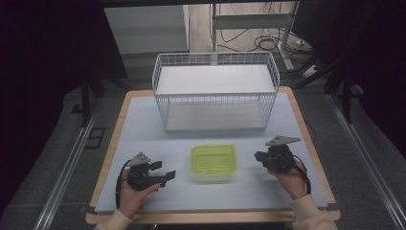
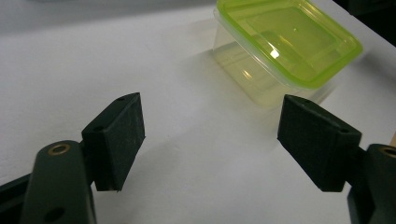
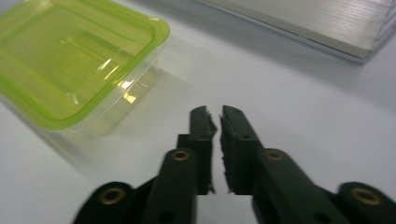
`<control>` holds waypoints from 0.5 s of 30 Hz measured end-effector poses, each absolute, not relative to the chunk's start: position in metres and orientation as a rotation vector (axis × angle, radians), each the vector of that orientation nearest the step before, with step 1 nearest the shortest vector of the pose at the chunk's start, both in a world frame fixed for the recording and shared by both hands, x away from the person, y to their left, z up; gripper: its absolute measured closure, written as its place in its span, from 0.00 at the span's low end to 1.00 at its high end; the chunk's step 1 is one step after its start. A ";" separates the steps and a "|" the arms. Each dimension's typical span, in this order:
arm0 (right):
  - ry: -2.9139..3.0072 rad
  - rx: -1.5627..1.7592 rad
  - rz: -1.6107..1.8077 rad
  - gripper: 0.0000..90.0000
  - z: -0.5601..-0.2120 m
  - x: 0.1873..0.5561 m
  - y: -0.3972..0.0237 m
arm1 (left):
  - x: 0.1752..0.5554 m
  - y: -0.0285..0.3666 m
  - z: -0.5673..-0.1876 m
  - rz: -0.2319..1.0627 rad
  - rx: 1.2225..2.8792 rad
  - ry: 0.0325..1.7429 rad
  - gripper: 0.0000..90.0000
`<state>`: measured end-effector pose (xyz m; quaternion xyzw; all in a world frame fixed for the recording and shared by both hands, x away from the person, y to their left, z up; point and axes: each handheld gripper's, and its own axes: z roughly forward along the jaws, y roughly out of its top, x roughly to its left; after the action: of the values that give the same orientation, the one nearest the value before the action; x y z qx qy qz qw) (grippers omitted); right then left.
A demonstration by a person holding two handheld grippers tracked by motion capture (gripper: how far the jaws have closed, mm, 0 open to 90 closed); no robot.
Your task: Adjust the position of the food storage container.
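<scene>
From the high view: a pale table (image 1: 143, 124) with a wooden edge all round, a white wire basket (image 1: 215, 91) standing at its far middle, a clear container with a lime-green lid (image 1: 213, 162) sitting on the near middle, well apart from the basket's front wall. Left gripper (image 1: 165, 173) held in the left hand (image 1: 131, 194) near the front-left part of the table, jaws spread wide and pointed toward the container, bare surface between them and its left side. Right gripper (image 1: 259, 157) held in the right hand (image 1: 291, 178) to the container's right, near but not touching, jaws aimed at it and drawn together. Open table on both flanks of the container and along the front edge — more room on the left side than the right. From the left gripper view: two black pads (image 2: 119, 140) standing far apart with nothing between them, bare white surface beneath, the container (image 2: 285, 46) ahead and to the upper right, its near corner just beyond the right-hand pad, clear of both. From the right gripper view: jaws (image 3: 218, 135) almost closed on nothing, a thin slit left between the pads, hovering over bare table; the container (image 3: 74, 65) at upper left, its lid rim overhanging the clear walls, near the tips but apart; the basket's base edge (image 3: 327, 28) across the top right — a broad strip of free surface before it.
</scene>
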<state>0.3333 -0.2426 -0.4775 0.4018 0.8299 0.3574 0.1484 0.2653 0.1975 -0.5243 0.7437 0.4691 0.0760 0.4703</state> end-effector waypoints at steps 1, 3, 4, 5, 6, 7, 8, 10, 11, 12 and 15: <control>2.379 1.170 1.061 0.84 -0.477 0.332 -0.248 | 0.266 0.198 -0.523 0.186 1.821 1.154 0.25; 2.350 1.209 1.123 0.68 -0.477 0.331 -0.257 | 0.266 0.201 -0.518 0.192 1.809 1.163 0.25; 2.327 1.234 1.151 0.59 -0.476 0.331 -0.260 | 0.267 0.203 -0.516 0.193 1.800 1.170 0.25; 2.306 1.255 1.179 0.52 -0.476 0.331 -0.263 | 0.267 0.205 -0.513 0.199 1.795 1.173 0.25; 2.286 1.276 1.215 0.44 -0.476 0.331 -0.266 | 0.268 0.206 -0.510 0.203 1.788 1.175 0.25; 2.273 1.297 1.244 0.40 -0.475 0.332 -0.268 | 0.268 0.208 -0.508 0.204 1.784 1.176 0.25; 2.262 1.309 1.264 0.37 -0.475 0.332 -0.270 | 0.269 0.208 -0.506 0.196 1.783 1.177 0.25; 2.248 1.324 1.297 0.33 -0.474 0.332 -0.273 | 0.271 0.208 -0.504 0.174 1.770 1.181 0.25; 2.254 1.336 1.321 0.33 -0.474 0.333 -0.274 | 0.272 0.208 -0.503 0.163 1.767 1.182 0.25; 2.261 1.347 1.344 0.33 -0.474 0.333 -0.275 | 0.273 0.207 -0.503 0.152 1.768 1.181 0.25; 2.253 1.390 1.382 0.31 -0.474 0.336 -0.276 | 0.276 0.204 -0.501 0.136 1.778 1.180 0.25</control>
<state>0.3355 -0.2761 -0.4735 0.4639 0.7523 0.4612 0.0776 0.2762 0.2041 -0.5014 0.7290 0.4838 0.0557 0.4810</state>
